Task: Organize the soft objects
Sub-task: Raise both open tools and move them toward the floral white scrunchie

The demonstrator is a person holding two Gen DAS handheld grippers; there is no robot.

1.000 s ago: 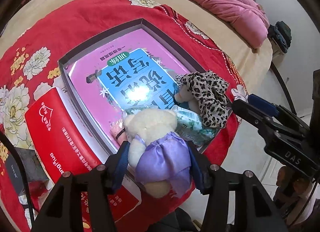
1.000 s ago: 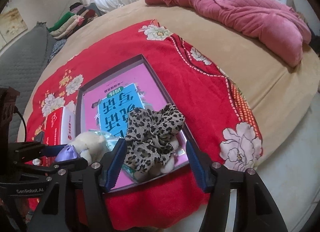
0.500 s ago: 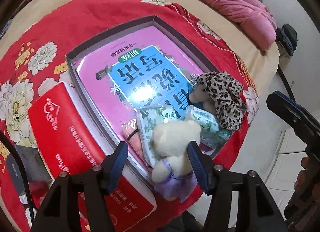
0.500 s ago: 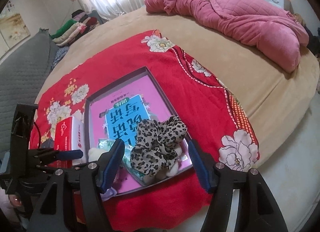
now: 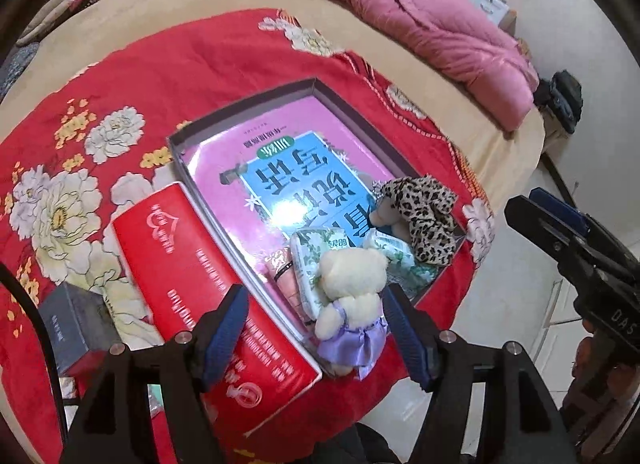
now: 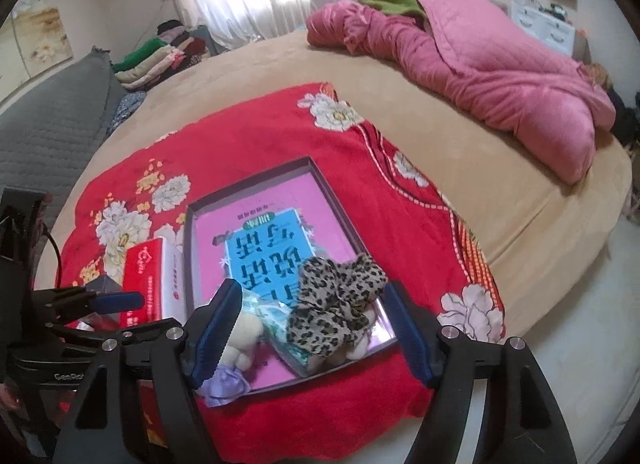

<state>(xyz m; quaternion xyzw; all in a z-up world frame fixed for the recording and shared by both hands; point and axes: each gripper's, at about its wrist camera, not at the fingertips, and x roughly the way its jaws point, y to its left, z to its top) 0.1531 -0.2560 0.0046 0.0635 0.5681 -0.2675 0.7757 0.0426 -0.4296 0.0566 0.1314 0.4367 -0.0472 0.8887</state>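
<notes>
A cream teddy bear in a purple dress (image 5: 349,304) lies at the near corner of a dark shallow tray (image 5: 248,112), its skirt over the rim; it also shows in the right wrist view (image 6: 240,340). A leopard-print soft toy (image 5: 420,212) (image 6: 336,308) and green tissue packs (image 5: 320,260) lie beside it, on a pink and blue book (image 5: 296,180). My left gripper (image 5: 316,328) is open and empty, just above the bear. My right gripper (image 6: 312,328) is open and empty, above the leopard toy.
A red box (image 5: 208,284) lies left of the tray on a red floral blanket (image 5: 160,76). A small dark box (image 5: 76,320) sits further left. A pink quilt (image 6: 480,60) lies across the tan bed (image 6: 500,184). The bed edge and floor (image 6: 580,304) are on the right.
My left gripper opened and let go of the teddy bear, which now lies in the tray's near corner. Both grippers have pulled back and up from the tray.
</notes>
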